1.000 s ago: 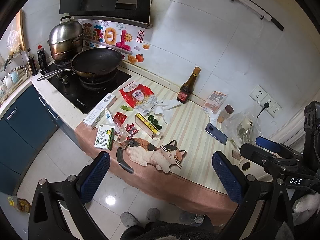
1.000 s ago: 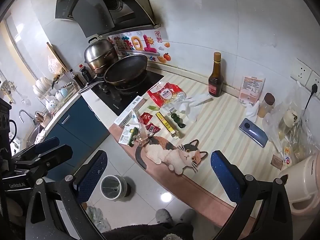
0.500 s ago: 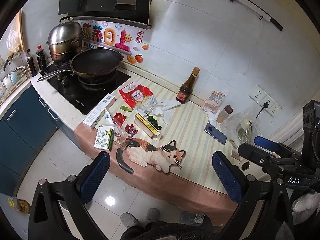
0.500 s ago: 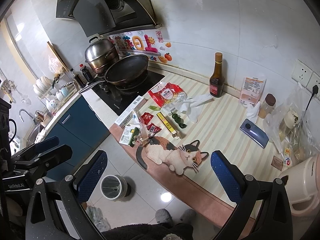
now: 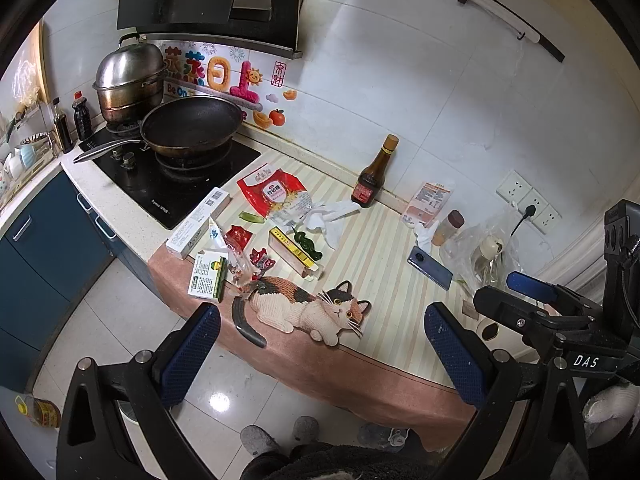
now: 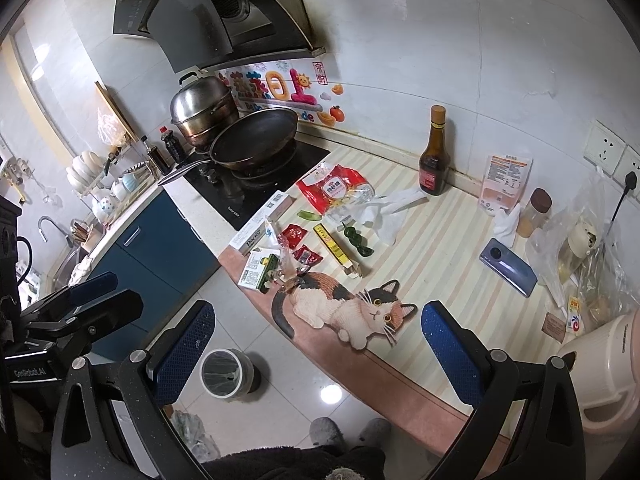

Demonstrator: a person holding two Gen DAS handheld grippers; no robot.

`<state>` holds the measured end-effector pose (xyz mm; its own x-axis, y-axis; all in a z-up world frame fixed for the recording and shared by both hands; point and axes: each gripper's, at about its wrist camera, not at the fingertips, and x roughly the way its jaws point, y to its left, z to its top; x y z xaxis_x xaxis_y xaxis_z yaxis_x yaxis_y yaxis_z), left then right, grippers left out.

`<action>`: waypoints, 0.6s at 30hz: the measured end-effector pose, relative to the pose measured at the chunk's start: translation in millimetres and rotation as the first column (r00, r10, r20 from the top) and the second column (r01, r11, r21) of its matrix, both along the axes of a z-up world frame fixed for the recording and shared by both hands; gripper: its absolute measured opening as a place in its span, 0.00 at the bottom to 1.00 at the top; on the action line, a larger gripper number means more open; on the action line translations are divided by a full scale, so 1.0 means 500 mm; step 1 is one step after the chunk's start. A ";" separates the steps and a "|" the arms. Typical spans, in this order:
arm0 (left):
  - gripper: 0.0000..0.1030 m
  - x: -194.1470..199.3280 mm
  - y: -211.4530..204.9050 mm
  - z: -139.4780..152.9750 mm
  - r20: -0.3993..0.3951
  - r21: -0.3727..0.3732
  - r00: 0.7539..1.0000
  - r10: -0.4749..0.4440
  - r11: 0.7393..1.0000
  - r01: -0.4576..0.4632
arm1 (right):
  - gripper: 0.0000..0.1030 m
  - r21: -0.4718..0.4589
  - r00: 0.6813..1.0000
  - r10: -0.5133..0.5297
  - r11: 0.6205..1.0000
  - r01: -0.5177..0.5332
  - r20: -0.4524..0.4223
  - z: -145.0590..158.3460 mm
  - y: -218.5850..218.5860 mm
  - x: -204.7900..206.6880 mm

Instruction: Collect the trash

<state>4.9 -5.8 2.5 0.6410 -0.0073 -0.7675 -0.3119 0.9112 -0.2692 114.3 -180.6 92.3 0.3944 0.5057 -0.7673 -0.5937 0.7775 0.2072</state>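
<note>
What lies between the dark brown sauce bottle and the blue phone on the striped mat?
Only bare striped mat lies between dark brown sauce bottle and blue phone, clearest in the right wrist view.

Both views are evenly and fairly brightly lit by soft, cool light, with a paler glow at the far left. Bright round glare spots sit on the glossy floor [image 5: 219, 401] below the desk [image 6: 420, 240] edge in both views, and the steel pot [image 6: 202, 108] lid shows a sheen. Shadows under the litter are short and faint. Fisheye distortion bends the wall tiles [image 5: 420, 92] and the desk's edge, and a black vignette rings each frame. The centre is sharp; the near blue pads [image 6: 182, 354] look slightly soft.
</note>
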 end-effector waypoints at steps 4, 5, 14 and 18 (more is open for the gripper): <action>1.00 0.001 -0.001 0.000 0.000 0.001 1.000 0.000 1.000 0.000 | 1.00 0.000 1.000 -0.001 1.000 0.001 0.000 0.000 0.001 0.000; 1.00 0.003 -0.002 0.001 0.000 0.001 1.000 0.001 1.000 -0.001 | 1.00 0.000 1.000 -0.001 1.000 0.001 -0.001 0.000 0.001 0.000; 1.00 0.021 -0.009 0.009 0.002 0.001 1.000 0.001 1.000 -0.001 | 1.00 -0.001 1.000 0.000 1.000 0.000 0.001 -0.003 0.003 -0.002; 1.00 0.014 -0.004 0.006 0.002 0.000 1.000 0.000 1.000 0.000 | 1.00 0.000 1.000 0.000 1.000 0.000 0.001 -0.005 0.000 0.002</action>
<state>12.0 -7.8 5.5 0.6427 -0.0076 -0.7660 -0.3110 0.9113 -0.2700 115.1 -180.5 89.5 0.3950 0.5052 -0.7673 -0.5937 0.7778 0.2065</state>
